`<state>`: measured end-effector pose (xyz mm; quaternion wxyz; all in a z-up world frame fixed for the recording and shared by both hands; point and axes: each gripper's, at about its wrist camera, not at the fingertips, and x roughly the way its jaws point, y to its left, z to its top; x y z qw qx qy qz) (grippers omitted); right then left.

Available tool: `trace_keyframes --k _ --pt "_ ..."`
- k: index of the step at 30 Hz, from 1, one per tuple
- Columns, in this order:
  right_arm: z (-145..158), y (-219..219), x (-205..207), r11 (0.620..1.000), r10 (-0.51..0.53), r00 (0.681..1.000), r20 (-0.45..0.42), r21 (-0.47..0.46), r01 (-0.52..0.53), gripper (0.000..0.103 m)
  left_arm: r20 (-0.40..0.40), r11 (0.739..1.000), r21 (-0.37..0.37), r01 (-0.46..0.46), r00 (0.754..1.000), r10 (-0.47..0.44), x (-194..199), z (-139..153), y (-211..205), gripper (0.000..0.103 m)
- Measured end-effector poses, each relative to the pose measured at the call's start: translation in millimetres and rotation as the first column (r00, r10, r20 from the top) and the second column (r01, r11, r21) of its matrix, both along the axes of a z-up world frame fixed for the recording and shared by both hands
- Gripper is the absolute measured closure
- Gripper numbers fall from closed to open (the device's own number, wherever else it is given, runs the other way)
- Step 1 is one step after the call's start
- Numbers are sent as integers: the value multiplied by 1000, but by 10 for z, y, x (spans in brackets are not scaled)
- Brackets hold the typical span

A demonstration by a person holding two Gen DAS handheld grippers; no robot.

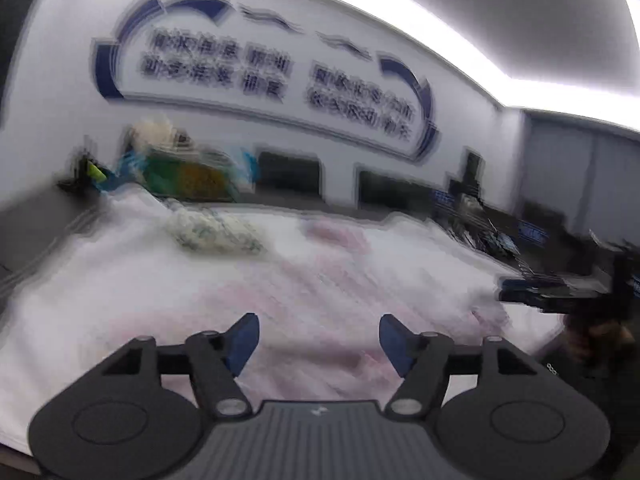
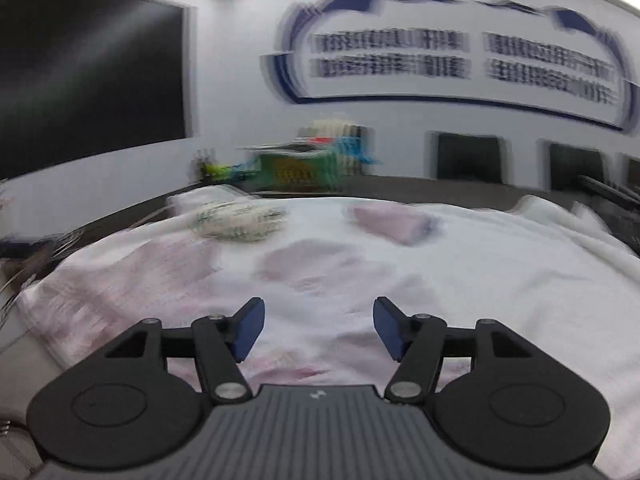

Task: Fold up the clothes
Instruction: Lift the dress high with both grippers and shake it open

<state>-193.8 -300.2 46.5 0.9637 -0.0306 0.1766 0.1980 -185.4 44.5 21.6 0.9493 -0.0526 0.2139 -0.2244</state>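
Observation:
Both views are motion-blurred. A white cloth with pale pink patches (image 1: 304, 280) lies spread over the table; it also shows in the right wrist view (image 2: 360, 264). A folded white garment with green print (image 1: 212, 232) sits at its far left, also in the right wrist view (image 2: 238, 222). A folded pink piece (image 2: 394, 220) lies far centre. My left gripper (image 1: 319, 340) is open and empty above the cloth. My right gripper (image 2: 319, 326) is open and empty above the cloth.
A green and orange box with blue items (image 1: 188, 176) stands at the table's far edge, also in the right wrist view (image 2: 300, 168). Dark chairs (image 2: 468, 160) line the wall. A dark gripper-like device (image 1: 560, 292) is at the right. A black screen (image 2: 88, 72) hangs left.

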Motion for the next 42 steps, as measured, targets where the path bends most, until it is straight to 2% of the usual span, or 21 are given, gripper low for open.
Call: trace_keyframes --k 2,4,6,7,8,9,10,11,13,16,18,20,22,25,28,32,33,36,40,41,42 --pt "-169 98 60 996 67 998 -18 -60 -68 41 -72 997 72 -10 997 15 179 -166 -301 40" --pt "-302 198 157 989 65 997 -52 -128 -72 41 -62 988 155 -10 998 20 288 -257 -524 45" --pt "-418 277 221 979 56 996 -62 -191 -67 42 -31 976 217 20 999 -13 330 -305 -664 45" --pt "-469 316 231 974 57 996 -65 -217 -70 44 -20 969 246 28 999 -24 345 -325 -720 52" --pt "-509 355 248 968 55 996 -64 -241 -68 49 -33 966 257 27 999 -19 378 -342 -736 65" --pt "-559 360 259 967 44 997 -57 -248 -57 65 -51 964 264 22 999 -9 415 -358 -742 103" --pt "-574 336 289 976 11 999 -47 -216 -21 90 -69 962 272 18 998 1 452 -375 -748 102" --pt "-580 306 324 985 -28 999 -38 -174 21 97 -58 968 251 0 998 15 444 -343 -703 102" --pt "-495 202 337 996 -73 997 -13 -56 72 99 -26 980 195 -43 998 49 408 -256 -587 103" --pt "-73 151 21 998 -45 988 151 60 36 99 97 996 48 -74 993 69 222 310 -224 103" --pt "314 128 -211 990 -16 962 274 139 -24 99 179 995 -54 -82 980 90 92 707 26 103" --pt "745 128 -429 982 -19 910 414 179 -61 100 304 991 -65 -116 944 131 -40 1207 141 103" --pt "1144 114 -517 972 -60 857 512 227 -68 100 436 987 -55 -150 886 158 -139 1696 189 103" --pt "1745 119 -362 960 -140 816 561 278 -27 100 571 980 -28 -197 802 177 -83 2299 168 103" --pt "2119 207 106 966 -201 823 532 246 77 100 583 968 13 -252 788 198 300 2699 114 103" --pt "2230 303 913 974 -219 858 464 161 161 100 570 947 72 -312 792 217 917 2866 59 103" --pt "2239 315 1078 973 -224 863 453 160 168 100 581 945 73 -318 784 219 986 2899 62 103" --pt "2376 316 1244 968 -224 852 473 212 137 100 654 944 77 -322 730 196 744 3017 77 103" --pt "2651 299 761 979 -151 768 622 203 28 100 751 932 101 -347 641 157 335 3031 84 102" --pt "2644 280 598 982 -114 746 656 190 -17 100 759 928 106 -356 632 156 196 2960 107 102" --pt "2619 258 435 982 -74 724 686 175 -65 100 750 930 113 -351 644 152 93 2843 145 102"
